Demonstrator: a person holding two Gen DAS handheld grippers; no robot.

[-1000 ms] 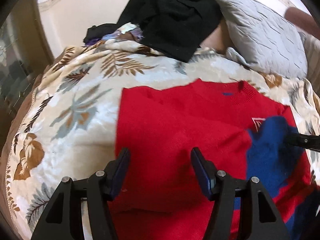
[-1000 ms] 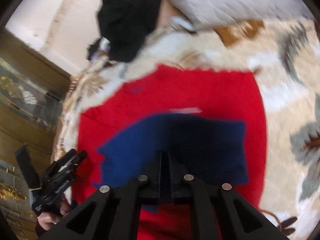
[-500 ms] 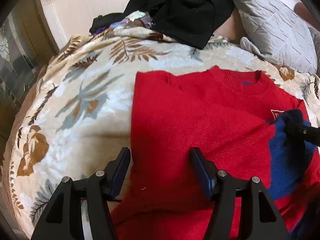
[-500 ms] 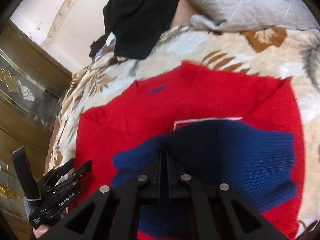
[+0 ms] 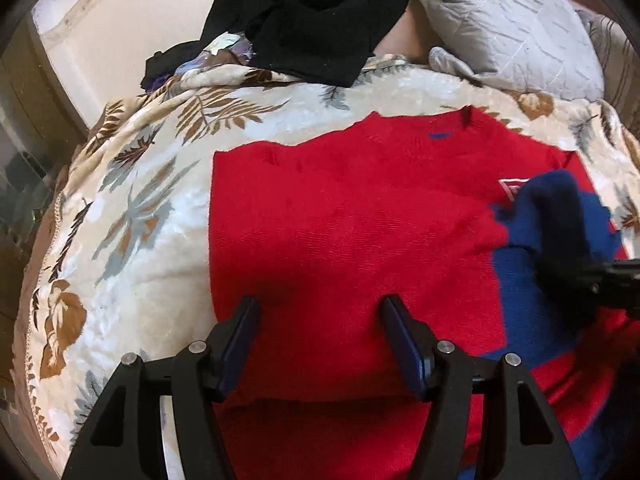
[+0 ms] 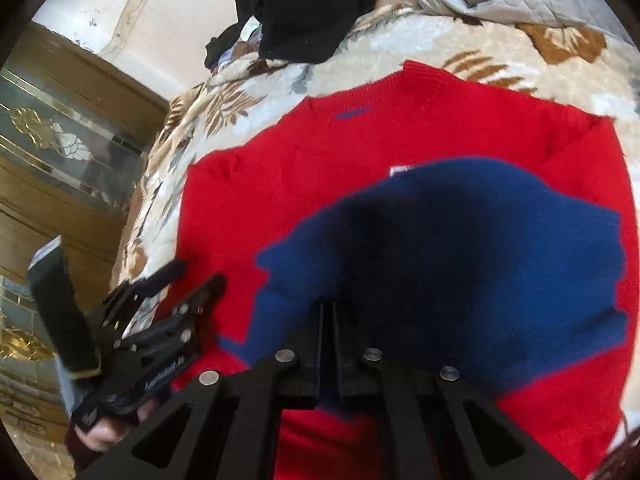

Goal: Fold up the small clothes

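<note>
A red sweater lies flat on the leaf-print blanket, neck away from me; it also shows in the right wrist view. Its blue sleeve is folded over the red body. My right gripper is shut on the blue sleeve and holds it over the chest; it enters the left wrist view from the right, with the sleeve in it. My left gripper is open and empty above the sweater's lower left part; it also shows in the right wrist view.
A leaf-print blanket covers the bed. A pile of black clothes lies at the head end, beside a grey quilted pillow. A wooden cabinet with glass panels stands left of the bed.
My right gripper carried the blue sleeve across the red body, then drew it back a little toward the right. The left gripper drifted slightly over the sweater and stayed open.
</note>
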